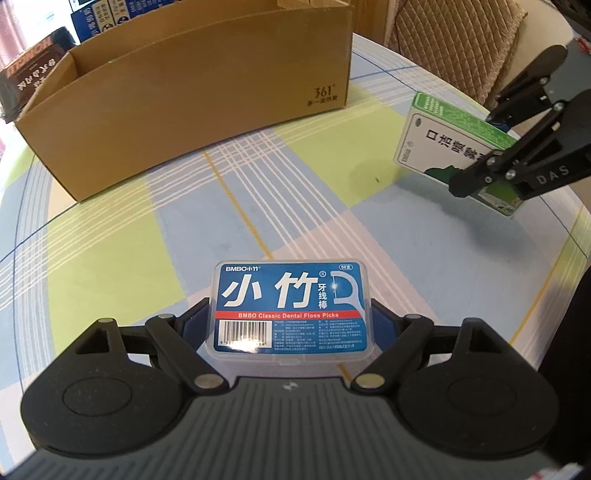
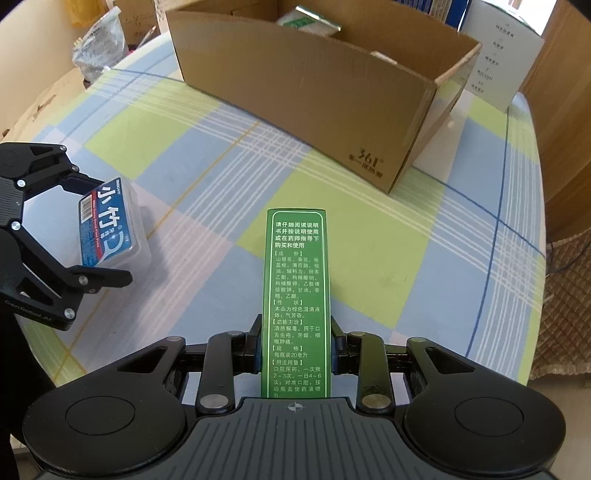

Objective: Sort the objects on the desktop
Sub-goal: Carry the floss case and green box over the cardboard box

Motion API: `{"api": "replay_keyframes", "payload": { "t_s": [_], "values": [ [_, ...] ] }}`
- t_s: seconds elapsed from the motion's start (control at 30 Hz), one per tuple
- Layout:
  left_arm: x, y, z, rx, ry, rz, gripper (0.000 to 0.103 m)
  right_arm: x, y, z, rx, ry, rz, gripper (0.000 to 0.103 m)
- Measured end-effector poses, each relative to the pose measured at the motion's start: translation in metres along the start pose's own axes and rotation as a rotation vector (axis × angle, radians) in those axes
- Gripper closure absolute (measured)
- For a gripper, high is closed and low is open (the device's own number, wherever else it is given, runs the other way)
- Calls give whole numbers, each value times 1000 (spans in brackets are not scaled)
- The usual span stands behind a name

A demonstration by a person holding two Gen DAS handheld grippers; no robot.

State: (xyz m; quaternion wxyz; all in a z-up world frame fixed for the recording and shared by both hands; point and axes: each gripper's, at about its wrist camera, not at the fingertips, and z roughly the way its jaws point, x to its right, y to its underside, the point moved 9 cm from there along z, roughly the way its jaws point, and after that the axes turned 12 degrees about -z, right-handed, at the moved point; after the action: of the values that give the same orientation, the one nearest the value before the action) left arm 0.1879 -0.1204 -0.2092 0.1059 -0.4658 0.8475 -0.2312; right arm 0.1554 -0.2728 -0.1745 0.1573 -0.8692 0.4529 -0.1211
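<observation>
- The cardboard box (image 2: 332,92) hides most of what it holds; only the top of a green-and-white packet (image 2: 308,20) peeks over its far wall, and I cannot tell what else lies inside.
- The lower end of the green medicine carton (image 2: 295,280) is cut off behind the right gripper (image 2: 295,350), whose blue pads pinch its narrow sides; in the left wrist view the carton appears tilted and clear of the tablecloth.
- The floss pick case (image 1: 288,306) sits between the fingers of the left gripper (image 1: 288,325), which clasp its two short ends; its near edge is partly covered by glare, and whether it rests on the table I cannot tell.
- The two grippers are well apart, with a broad bare stretch of tablecloth (image 1: 147,229) between them and the box.
- The table's round edge curves away close by on both sides; a quilted chair back (image 1: 450,40) stands just beyond it.
- The box is plain brown corrugated card, open-topped, with a printed mark on one end.
- The case is clear hard plastic with rounded corners and a blue label.
- The cloth is smooth, checked in pale blue, lime and white.
</observation>
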Motion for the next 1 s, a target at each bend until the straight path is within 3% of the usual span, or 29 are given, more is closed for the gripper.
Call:
{"api": "replay_keyframes", "payload": {
  "t_s": [0.47, 1.0],
  "values": [
    [-3, -18, -43, 48, -46, -41, 20, -6, -18, -47, 75, 26, 24, 75],
    [-22, -72, -101, 146, -91, -134, 20, -9, -57, -102, 177, 67, 69, 75]
  ]
}}
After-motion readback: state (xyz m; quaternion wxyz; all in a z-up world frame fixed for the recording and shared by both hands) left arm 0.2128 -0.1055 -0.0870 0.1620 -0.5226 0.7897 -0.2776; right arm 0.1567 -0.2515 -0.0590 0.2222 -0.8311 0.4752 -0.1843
